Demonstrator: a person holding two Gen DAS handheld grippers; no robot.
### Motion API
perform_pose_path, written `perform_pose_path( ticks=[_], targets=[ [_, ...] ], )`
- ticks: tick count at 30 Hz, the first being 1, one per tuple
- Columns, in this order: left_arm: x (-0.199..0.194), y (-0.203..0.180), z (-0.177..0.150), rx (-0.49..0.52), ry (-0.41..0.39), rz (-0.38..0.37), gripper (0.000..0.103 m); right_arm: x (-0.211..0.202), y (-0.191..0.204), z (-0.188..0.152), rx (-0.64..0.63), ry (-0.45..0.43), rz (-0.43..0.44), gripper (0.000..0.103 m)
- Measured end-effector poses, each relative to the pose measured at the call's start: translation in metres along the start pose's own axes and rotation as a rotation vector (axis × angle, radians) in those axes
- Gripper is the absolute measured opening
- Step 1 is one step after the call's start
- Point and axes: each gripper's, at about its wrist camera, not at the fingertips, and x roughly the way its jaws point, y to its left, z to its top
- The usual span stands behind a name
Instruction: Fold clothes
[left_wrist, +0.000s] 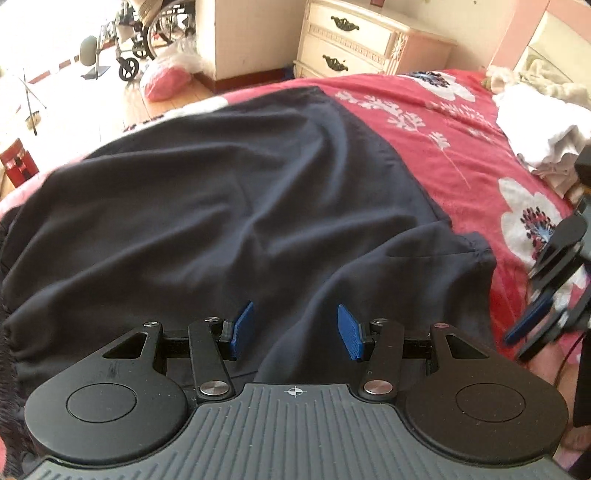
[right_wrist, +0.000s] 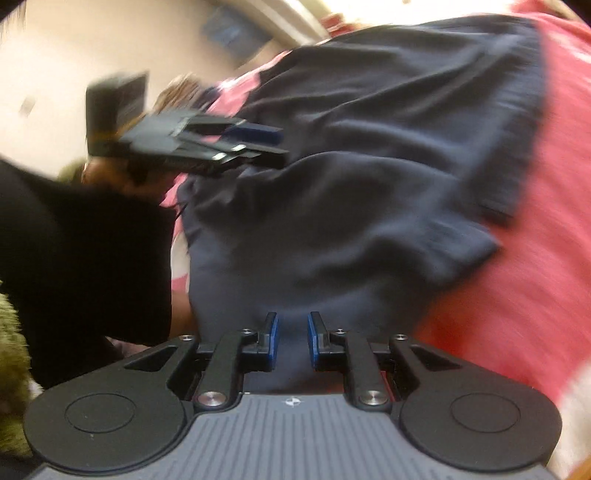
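On the floral bedspread, the creased navy garment lies between both unclenched grippers.

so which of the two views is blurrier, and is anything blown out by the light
The right wrist view is blurrier: the dark navy fabric garment and red floral bedspread smear with motion, as does the left claw. The left wrist view is mostly sharp, but the sunlit wooden floor at upper left is washed out and the right claw blurs.

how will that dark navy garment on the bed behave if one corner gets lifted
Probably floppy: the dark navy garment lies in soft creases on the red floral bedspread. It would likely drape and sag rather than hold shape, and may drag along the bedspread.
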Motion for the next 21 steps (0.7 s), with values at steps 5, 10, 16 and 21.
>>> perform_pose_path(
  ticks=[5, 10, 16, 21],
  targets=[
    [-0.002, 0.004, -0.002, -0.002, 0.001, 0.024, 0.050, 0.054, 0.003, -0.017, -0.115, 0.288, -0.026, 0.017],
    [-0.004, 0.019, -0.004, -0.053, -0.001, 0.029, 0.050, 0.042, 0.008, -0.037, -0.143, 0.446, -0.004, 0.018],
    [0.001, 0.025, -0.006, -0.091, 0.013, 0.001, 0.050, -0.029, -0.008, 0.023, -0.031, 0.053, -0.038, 0.020],
    [0.013, 0.010, -0.013, -0.022, 0.066, -0.039, 0.050, -0.042, -0.036, 0.063, 0.059, -0.199, -0.247, 0.036]
  ],
)
